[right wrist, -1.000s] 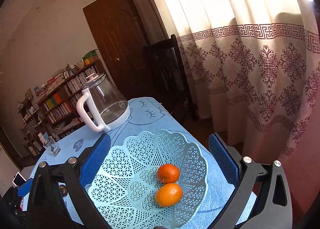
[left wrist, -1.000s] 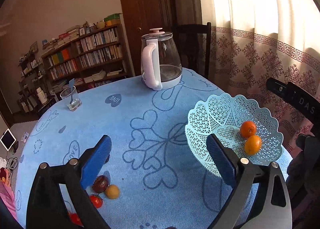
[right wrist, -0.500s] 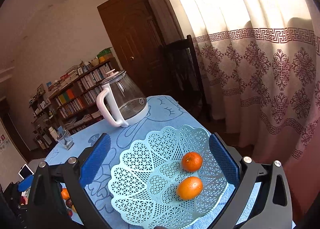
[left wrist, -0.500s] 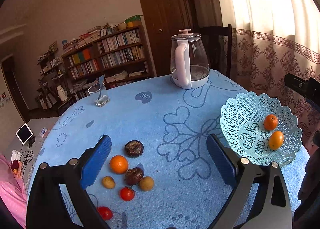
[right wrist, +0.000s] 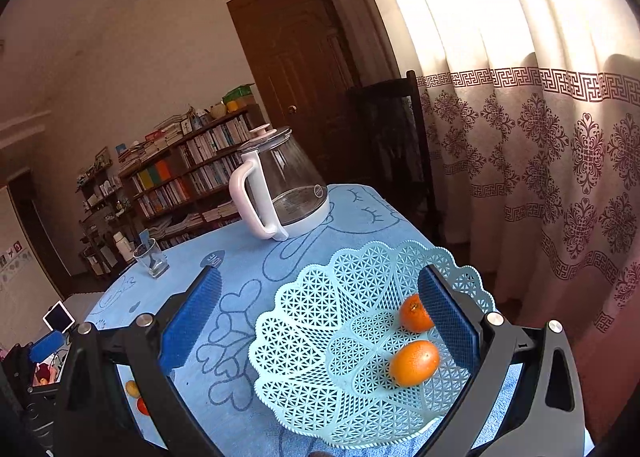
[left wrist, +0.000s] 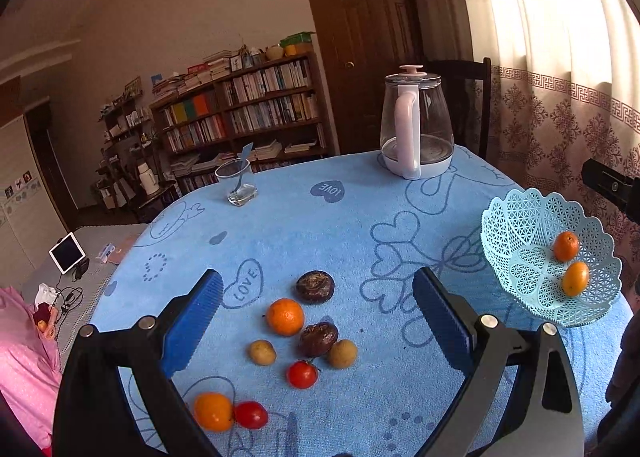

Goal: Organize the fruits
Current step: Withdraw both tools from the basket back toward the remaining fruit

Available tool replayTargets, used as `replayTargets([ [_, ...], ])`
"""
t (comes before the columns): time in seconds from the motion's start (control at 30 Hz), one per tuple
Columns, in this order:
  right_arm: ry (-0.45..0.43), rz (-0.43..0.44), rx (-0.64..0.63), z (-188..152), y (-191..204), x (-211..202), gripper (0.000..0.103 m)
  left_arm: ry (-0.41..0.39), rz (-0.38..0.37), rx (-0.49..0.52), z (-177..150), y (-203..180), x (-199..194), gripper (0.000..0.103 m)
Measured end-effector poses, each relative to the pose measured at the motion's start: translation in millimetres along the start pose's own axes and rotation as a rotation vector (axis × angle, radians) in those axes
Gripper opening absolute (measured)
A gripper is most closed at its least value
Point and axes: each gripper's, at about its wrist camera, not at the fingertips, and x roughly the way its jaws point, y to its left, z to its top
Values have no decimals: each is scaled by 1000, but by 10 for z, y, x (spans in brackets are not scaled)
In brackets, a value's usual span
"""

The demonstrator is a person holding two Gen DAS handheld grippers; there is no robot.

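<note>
The left tool (left wrist: 316, 315) hangs wide open above the mandarin (left wrist: 285, 316), which looks round, soft-skinned, best pinched gently across its middle.

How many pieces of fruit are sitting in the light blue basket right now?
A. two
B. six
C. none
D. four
A: the basket holds just two oranges; the other fruit lies loose on the tablecloth.

Daylight glows through the curtain (right wrist: 500, 37) at right, overexposing its upper folds (detail lost); the bookshelf (left wrist: 240, 109) side sits dimmer. Fisheye bending, dark vignetted corners, sharp focus.
</note>
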Motion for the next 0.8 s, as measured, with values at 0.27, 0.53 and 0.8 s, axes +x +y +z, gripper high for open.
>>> replayTargets([
  [0.27, 4, 68, -120, -82, 279, -34, 100, -11, 31, -15, -22, 118, -50, 95],
  [0.53, 24, 93, -144, -125, 382, -39, 100, -6, 54, -36, -63, 236, -71, 95],
  [0.8, 54, 113, -172, -195, 480, -18, 100, 7, 64, -57, -119, 357, -75, 95],
])
